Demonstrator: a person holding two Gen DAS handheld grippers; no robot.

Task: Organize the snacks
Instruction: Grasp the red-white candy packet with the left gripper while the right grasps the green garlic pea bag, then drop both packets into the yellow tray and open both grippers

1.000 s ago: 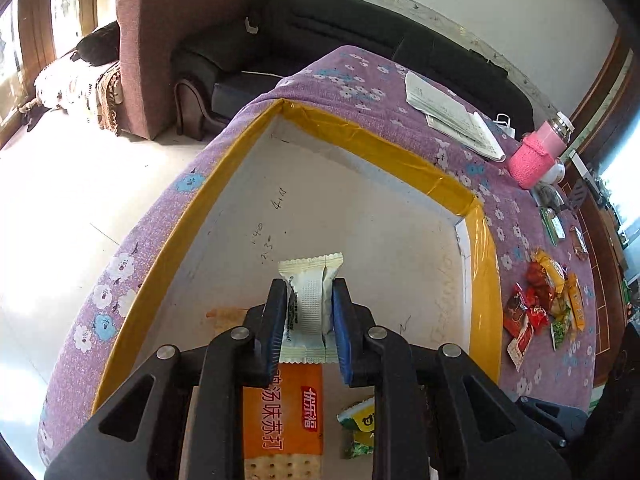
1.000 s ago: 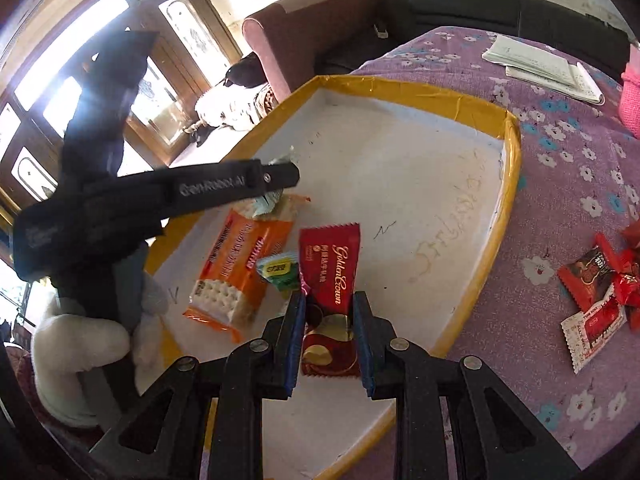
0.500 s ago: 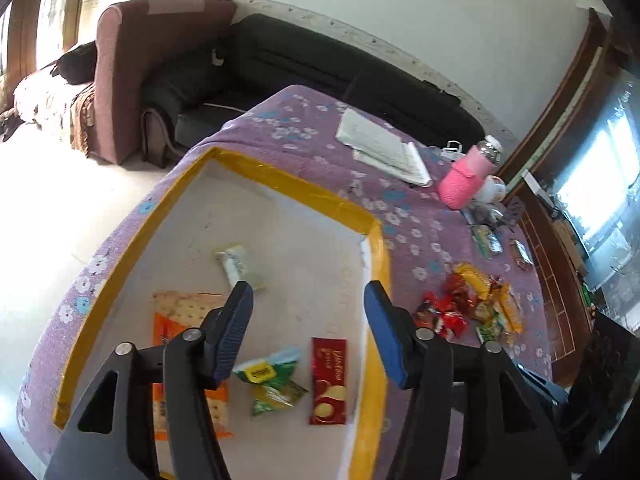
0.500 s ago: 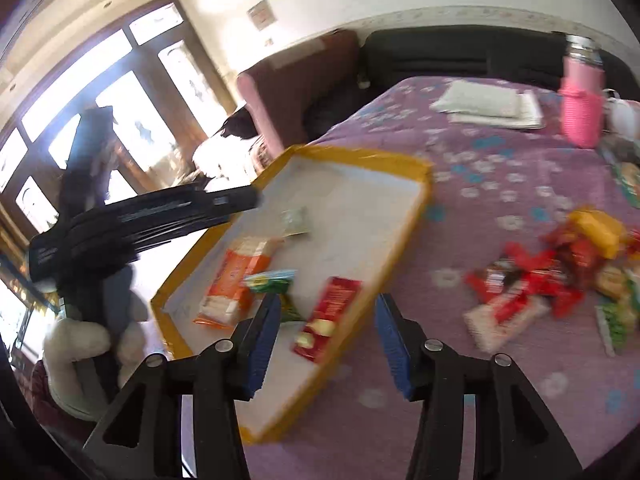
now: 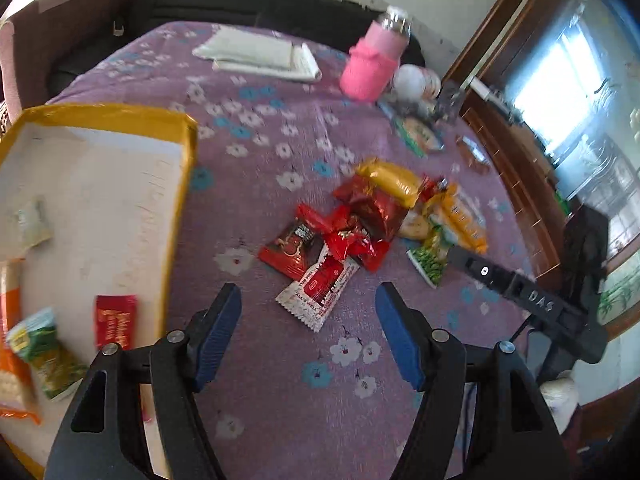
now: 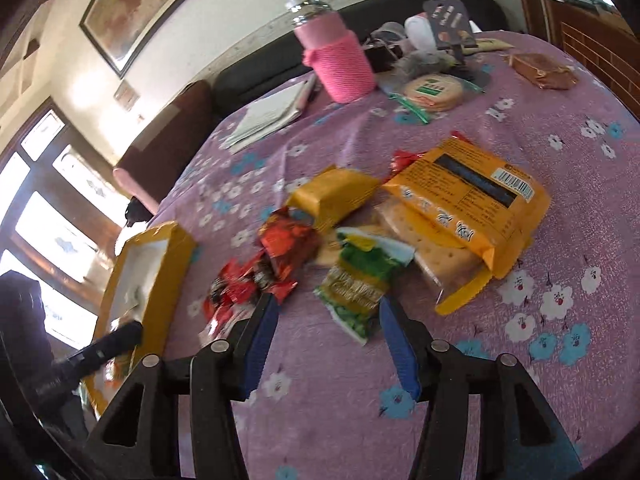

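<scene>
**Between open jaws, the green packet is lined up**

Ahead of the right gripper [image 6: 326, 330], the green pea packet [image 6: 358, 280] is seen lying on the purple cloth [image 6: 520, 360], its long axis pointing back toward the tongs and its near end just between the tips. Both pairs of jaws have just been opening and nothing is held. The left gripper [image 5: 308, 330] is tilted down, short of the white-and-red sachet [image 5: 318, 290], with the yellow-edged tray [image 5: 176, 216] at its left.
</scene>
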